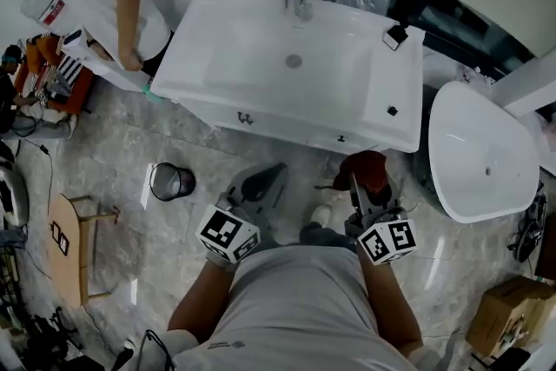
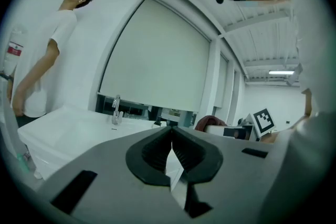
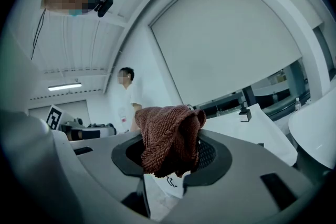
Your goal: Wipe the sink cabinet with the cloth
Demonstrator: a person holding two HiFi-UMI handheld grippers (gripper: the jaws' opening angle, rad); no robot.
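Grey floor (image 1: 113,161) fronts the white sink cabinet (image 1: 287,122), ahead of both jaws. Right gripper (image 3: 169,157) clamps the brown cloth (image 3: 168,134); left gripper (image 2: 171,150) jaws together, empty. Advice: press cloth flat, wipe in overlapping strokes.

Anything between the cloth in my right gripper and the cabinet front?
Nothing. The head view shows only a short, bare strip of floor between the cloth in the right gripper and the cabinet.

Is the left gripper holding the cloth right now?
No, the left gripper is shut and empty; the right gripper clamps the reddish-brown cloth.
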